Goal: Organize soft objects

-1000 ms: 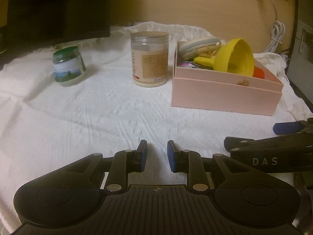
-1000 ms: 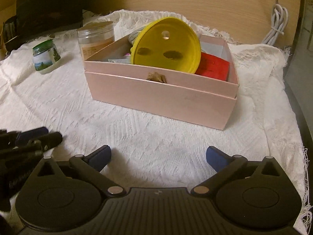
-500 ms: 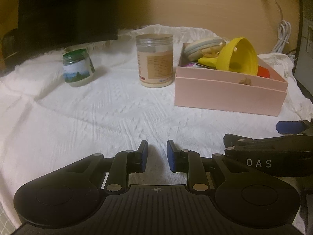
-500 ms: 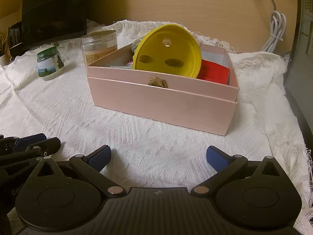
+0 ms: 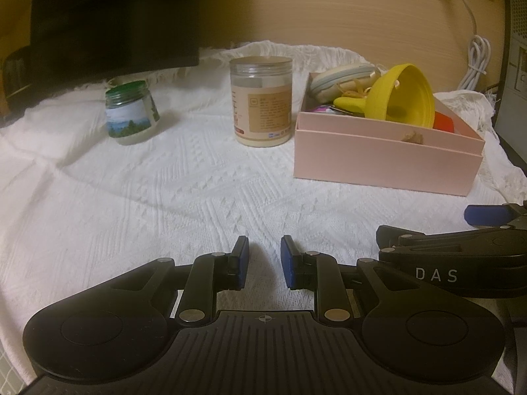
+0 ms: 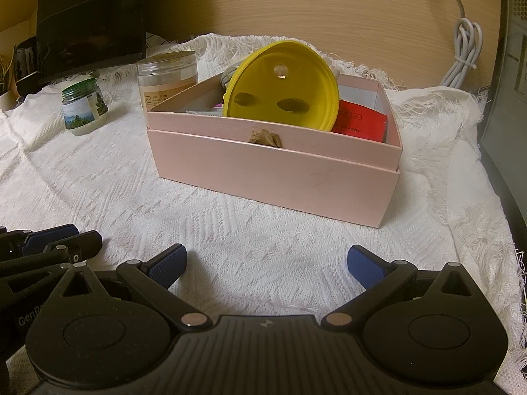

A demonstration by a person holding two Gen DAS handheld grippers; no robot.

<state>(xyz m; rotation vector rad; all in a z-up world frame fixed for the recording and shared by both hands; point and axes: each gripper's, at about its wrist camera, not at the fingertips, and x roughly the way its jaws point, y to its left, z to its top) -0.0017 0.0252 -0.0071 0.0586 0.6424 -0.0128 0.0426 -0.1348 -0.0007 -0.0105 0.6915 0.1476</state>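
Note:
A pink box [image 5: 385,164] [image 6: 273,174] stands on the white cloth [image 5: 164,197]. A yellow soft bowl [image 5: 408,95] [image 6: 283,89] leans in it on its side. Also inside are a red packet [image 6: 359,121] and a beige pouch with a grey zip [image 5: 342,77]. A small brown scrap [image 6: 265,138] sits on the near rim. My left gripper [image 5: 264,261] hovers low over the cloth, its jaws a narrow gap apart with nothing between. To its right, my right gripper [image 6: 266,263] is wide open and empty, short of the box.
A tall clear jar with a beige lid [image 5: 261,102] stands left of the box. A small green-lidded jar [image 5: 130,112] is further left. A dark monitor [image 5: 112,23] is at the back left. A coiled white cable [image 5: 476,62] hangs at the back right.
The scene has slid only slightly in both views. Neither gripper's jaws have changed, and nothing was taken hold of or let go.

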